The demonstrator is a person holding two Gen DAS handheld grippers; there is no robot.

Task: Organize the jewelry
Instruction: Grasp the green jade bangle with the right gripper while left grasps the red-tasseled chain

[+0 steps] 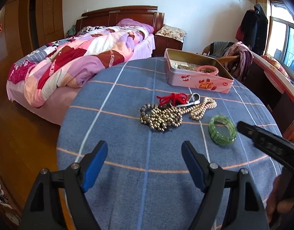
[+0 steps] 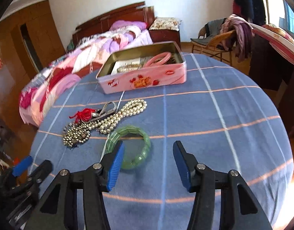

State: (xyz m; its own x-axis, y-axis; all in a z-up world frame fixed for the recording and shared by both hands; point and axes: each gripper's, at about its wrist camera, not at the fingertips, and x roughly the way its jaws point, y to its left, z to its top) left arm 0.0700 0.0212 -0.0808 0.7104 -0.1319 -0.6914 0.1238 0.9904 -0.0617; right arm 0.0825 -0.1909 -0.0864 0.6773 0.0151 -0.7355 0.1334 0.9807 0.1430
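Note:
A green bangle [image 1: 222,130] [image 2: 135,147] lies flat on the blue checked tablecloth [image 1: 127,126]. Beside it lies a heap of jewelry: pearl strands [image 1: 201,109] [image 2: 120,117], dark and metallic beads [image 1: 160,117] [image 2: 76,134], a red cord [image 1: 173,98] [image 2: 83,114] and a metal clasp [image 1: 194,98]. An open pink tin [image 1: 196,78] [image 2: 145,78] at the far side holds a pink bangle [image 1: 207,70] [image 2: 159,58] and other pieces. My left gripper [image 1: 145,151] is open and empty, short of the heap. My right gripper [image 2: 149,149] is open, its left finger over the green bangle's near rim.
A bed with a patchwork quilt [image 1: 74,57] stands beyond the table on the left. A wicker chair with clothes [image 2: 221,38] and a desk [image 2: 271,57] stand at the right. The table edge curves down to wooden floor on the left [image 1: 22,134].

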